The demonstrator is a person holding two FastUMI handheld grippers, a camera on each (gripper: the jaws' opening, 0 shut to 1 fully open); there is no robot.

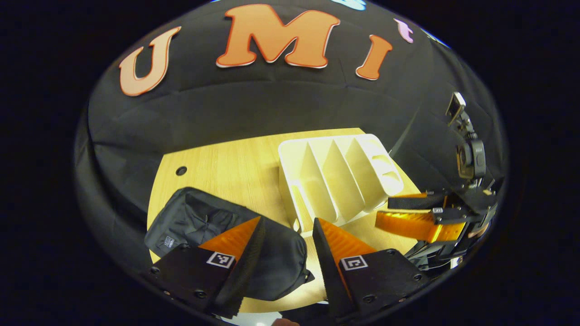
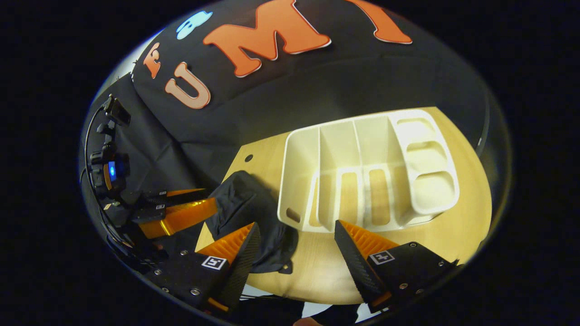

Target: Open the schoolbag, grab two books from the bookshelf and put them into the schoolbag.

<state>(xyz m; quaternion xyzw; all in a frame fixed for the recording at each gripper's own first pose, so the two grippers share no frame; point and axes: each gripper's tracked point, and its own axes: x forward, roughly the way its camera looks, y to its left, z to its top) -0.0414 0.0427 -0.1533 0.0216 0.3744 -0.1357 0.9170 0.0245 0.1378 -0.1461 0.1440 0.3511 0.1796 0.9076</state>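
Observation:
A black schoolbag [image 1: 213, 231] [image 2: 247, 203] lies flat on the left part of the wooden table. Just right of it stands a cream bookshelf [image 1: 340, 176] [image 2: 367, 167] with upright dividers; its slots hold nothing I can see. My left gripper [image 1: 286, 226] hovers open above the bag's right end, fingers wide apart, nothing between them. In the right gripper view it appears at the left [image 2: 181, 210]. My right gripper [image 2: 297, 228] hangs open over the table's front, between bag and shelf. The left gripper view shows it at the right [image 1: 408, 213], beside the shelf.
The round wooden table [image 2: 462, 213] [image 1: 226, 163] has a small cable hole [image 1: 181, 170] [image 2: 248, 158] at its back left. Black cloth walls close in behind and at both sides. Bare tabletop lies in front of the shelf.

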